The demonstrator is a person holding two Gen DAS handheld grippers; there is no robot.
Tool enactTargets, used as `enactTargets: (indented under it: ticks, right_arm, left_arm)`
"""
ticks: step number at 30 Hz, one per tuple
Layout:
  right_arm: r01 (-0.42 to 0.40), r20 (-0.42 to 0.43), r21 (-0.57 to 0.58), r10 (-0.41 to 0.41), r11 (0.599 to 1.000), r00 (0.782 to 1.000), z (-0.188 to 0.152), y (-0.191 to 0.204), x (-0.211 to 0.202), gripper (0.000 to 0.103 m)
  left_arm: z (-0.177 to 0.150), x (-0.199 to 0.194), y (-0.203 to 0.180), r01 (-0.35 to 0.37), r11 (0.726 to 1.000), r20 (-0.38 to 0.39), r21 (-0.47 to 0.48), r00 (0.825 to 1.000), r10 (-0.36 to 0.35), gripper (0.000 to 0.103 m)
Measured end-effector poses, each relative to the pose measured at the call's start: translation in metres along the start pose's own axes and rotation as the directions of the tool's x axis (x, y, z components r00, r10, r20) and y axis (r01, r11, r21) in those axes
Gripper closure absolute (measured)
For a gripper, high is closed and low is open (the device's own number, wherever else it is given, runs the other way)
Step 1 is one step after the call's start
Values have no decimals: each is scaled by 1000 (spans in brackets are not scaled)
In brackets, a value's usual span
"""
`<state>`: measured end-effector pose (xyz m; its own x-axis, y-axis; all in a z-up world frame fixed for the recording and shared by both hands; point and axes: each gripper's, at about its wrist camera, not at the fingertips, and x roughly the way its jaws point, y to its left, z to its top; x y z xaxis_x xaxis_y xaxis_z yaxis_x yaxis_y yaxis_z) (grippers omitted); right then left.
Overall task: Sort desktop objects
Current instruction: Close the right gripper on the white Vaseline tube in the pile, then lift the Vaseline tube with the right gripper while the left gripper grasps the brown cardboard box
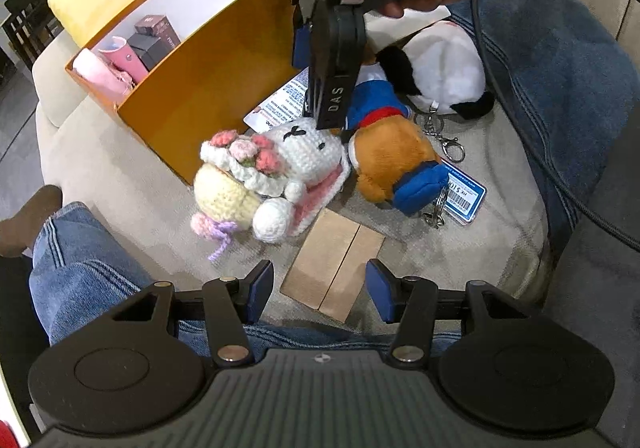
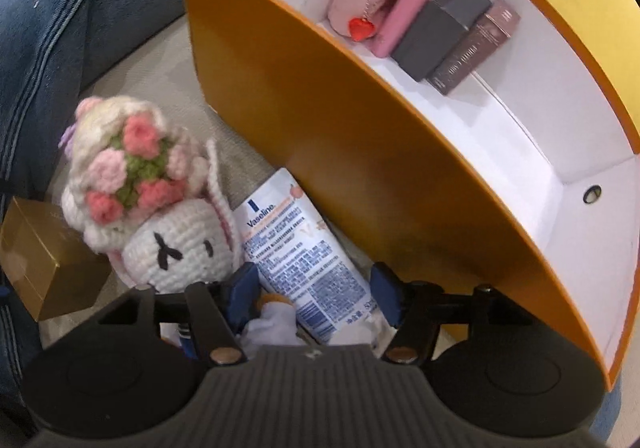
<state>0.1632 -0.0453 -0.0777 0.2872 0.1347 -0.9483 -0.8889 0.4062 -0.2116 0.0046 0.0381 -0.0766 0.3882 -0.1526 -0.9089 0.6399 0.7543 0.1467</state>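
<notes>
While left gripper hovers spread near gold box, right gripper straddles Vaseline tube, jaws spread, lining up grab for orange box.

I read "Vaseline" in blue on the white tube at lower centre of my right view. "DAS" runs along the right gripper's black fingers. The barcode tag shows "HK $".

The orange box walled off one side, its white floor largely free. Beside it, the crochet rabbit and Vaseline tube crowded the narrow gap.
</notes>
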Motion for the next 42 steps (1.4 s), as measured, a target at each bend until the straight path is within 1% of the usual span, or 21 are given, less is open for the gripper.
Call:
enactTargets:
  ticks: [2, 4, 8, 12, 15, 16, 17, 20, 21, 22, 23, 27, 30, 31, 33, 35, 38, 39, 40, 41, 42]
  right_arm:
    - [-37, 14, -45, 37, 998, 999, 0, 4, -6, 41]
    - [-64, 6, -119, 65, 991, 998, 1, 13, -10, 41]
    - [-48, 8, -250, 52, 967, 999, 6, 34, -5, 42]
    - [-83, 38, -295, 98, 952, 994, 13, 45, -2, 42]
    - [-68, 16, -327, 78, 943, 997, 16, 51, 2, 44]
    - [-88, -8, -323, 90, 942, 996, 17, 49, 2, 52]
    - [-108, -28, -313, 104, 943, 994, 18, 47, 1, 57]
    - [-114, -55, -343, 101, 932, 993, 17, 42, -3, 57]
    - [-118, -55, -353, 105, 928, 993, 17, 40, -7, 56]
    - [-117, -53, -359, 105, 926, 993, 17, 38, -12, 50]
    - [-109, -52, -359, 96, 927, 994, 18, 35, -17, 46]
    - [-83, -80, -309, 61, 948, 995, 15, 36, -28, 46]
    - [-67, -83, -267, 47, 961, 995, 7, 46, -23, 36]
    - [-51, -82, -266, 30, 963, 996, 4, 50, -19, 36]
    - [3, -56, -320, -22, 947, 998, -3, 61, -14, 32]
    - [62, -31, -347, -77, 936, 997, -7, 67, -10, 23]
    - [90, -19, -373, -105, 923, 994, -9, 73, -6, 22]
    - [88, -24, -374, -104, 923, 994, -8, 73, -7, 24]
    - [81, -26, -370, -98, 925, 995, -7, 73, -10, 36]
    - [86, -21, -366, -100, 927, 995, -6, 72, -15, 59]
    - [80, -27, -351, -95, 933, 995, -4, 69, -19, 74]
  left_arm:
    - [0, 2, 1, 4, 1000, -5, -4, 1000, -4, 43]
    - [2, 4, 1, 15, 1000, -8, -7, 1000, -15, 43]
    - [6, 5, 0, 19, 1000, -8, -5, 1000, -19, 43]
    - [8, 7, -1, 8, 1000, -15, 1, 1000, -8, 43]
    - [9, 7, 1, 14, 1000, -17, -14, 1000, -14, 43]
    - [8, 7, 1, 13, 1000, -18, -20, 1000, -14, 43]
    - [8, 6, 0, 13, 1000, -18, -24, 1000, -13, 43]
    - [8, 4, -1, 6, 1000, -22, -27, 1000, -6, 43]
    - [7, 4, -2, 2, 1000, -22, -25, 1000, -3, 43]
    - [7, 4, -2, -1, 1000, -22, -26, 1000, 1, 43]
    - [7, 3, -2, -2, 1000, -22, -30, 1000, 1, 43]
    - [4, 3, -1, 1, 999, -20, -51, 1000, -2, 43]
    - [2, 3, 1, 4, 998, -21, -70, 1000, -6, 43]
    - [1, 4, 1, 4, 997, -22, -73, 1000, -6, 43]
    - [0, 3, 1, 2, 997, -26, -78, 1000, -4, 43]
    - [-1, 3, 1, -1, 997, -27, -83, 1000, -1, 43]
    - [-1, 2, 3, -1, 995, -27, -95, 1000, -1, 43]
    - [-1, 3, 4, -2, 995, -26, -98, 1000, -1, 43]
    - [0, 3, 5, -3, 995, -26, -102, 1000, 1, 43]
    - [0, 2, 5, -4, 994, -25, -106, 1000, 1, 43]
    - [0, 1, 5, -5, 994, -25, -109, 1000, 2, 43]
